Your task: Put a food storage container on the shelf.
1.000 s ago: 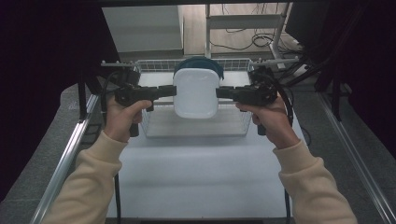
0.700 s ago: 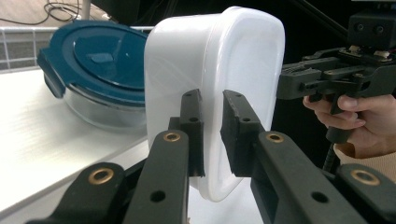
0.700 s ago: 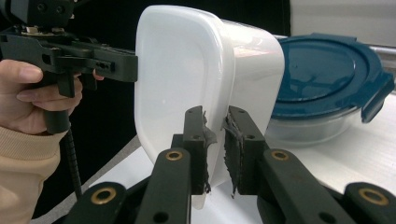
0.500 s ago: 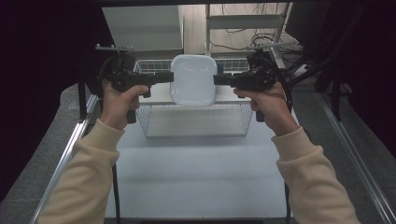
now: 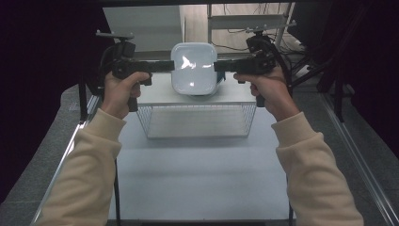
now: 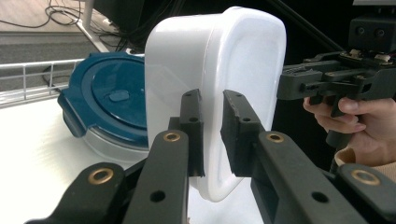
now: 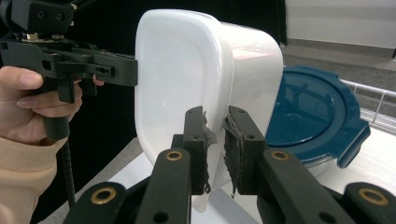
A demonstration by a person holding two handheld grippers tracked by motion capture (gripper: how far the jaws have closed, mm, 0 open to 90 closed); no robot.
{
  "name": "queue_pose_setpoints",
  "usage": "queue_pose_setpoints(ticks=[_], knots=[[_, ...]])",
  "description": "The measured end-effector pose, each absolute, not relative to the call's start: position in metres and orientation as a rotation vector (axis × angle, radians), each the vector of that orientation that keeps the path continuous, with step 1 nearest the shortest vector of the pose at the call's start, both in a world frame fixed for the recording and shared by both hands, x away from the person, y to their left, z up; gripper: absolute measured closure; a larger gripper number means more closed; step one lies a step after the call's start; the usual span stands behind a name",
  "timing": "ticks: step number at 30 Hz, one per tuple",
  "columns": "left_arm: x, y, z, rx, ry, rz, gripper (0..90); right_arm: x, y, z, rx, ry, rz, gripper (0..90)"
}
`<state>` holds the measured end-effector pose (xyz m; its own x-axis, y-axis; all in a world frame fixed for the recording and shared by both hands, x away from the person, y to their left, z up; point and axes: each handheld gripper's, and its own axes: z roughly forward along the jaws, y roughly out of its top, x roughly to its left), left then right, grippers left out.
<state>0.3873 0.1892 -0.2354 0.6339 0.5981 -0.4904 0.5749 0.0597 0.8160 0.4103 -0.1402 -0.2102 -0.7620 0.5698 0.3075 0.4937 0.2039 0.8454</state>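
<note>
Near the front edge, the white tabletop [image 5: 197, 183] is bare, and the person's elbows are cut off at the bottom. Farther back stands a wire basket [image 5: 197, 120]. Above it the white box [image 5: 194, 69] hangs in the air, shiny, with round corners. The left gripper [image 5: 162, 66] pinches its left rim and the right gripper [image 5: 221, 65] pinches its right rim. Behind it lies a blue lid [image 6: 109, 95], partly hidden by the box.
</note>
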Motion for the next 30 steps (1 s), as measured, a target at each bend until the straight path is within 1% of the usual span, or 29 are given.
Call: queue_pose_setpoints(ticks=[11, 19, 22, 30], knots=[[0.412, 0.189, -0.230, 1.587, 1.020, -0.022, 79.5, 0.433, -0.141, -0.200, 1.101, 2.388, 1.621, 78.1], [0.435, 0.185, -0.240, 1.597, 1.074, -0.065, 79.4, 0.456, -0.141, -0.210, 1.195, 2.404, 1.598, 78.0], [0.443, 0.186, -0.241, 1.586, 1.080, -0.100, 79.4, 0.465, -0.143, -0.212, 1.230, 2.401, 1.630, 77.8], [0.464, 0.185, -0.242, 1.551, 1.142, -0.159, 77.2, 0.489, -0.143, -0.216, 1.347, 2.404, 1.655, 73.5]])
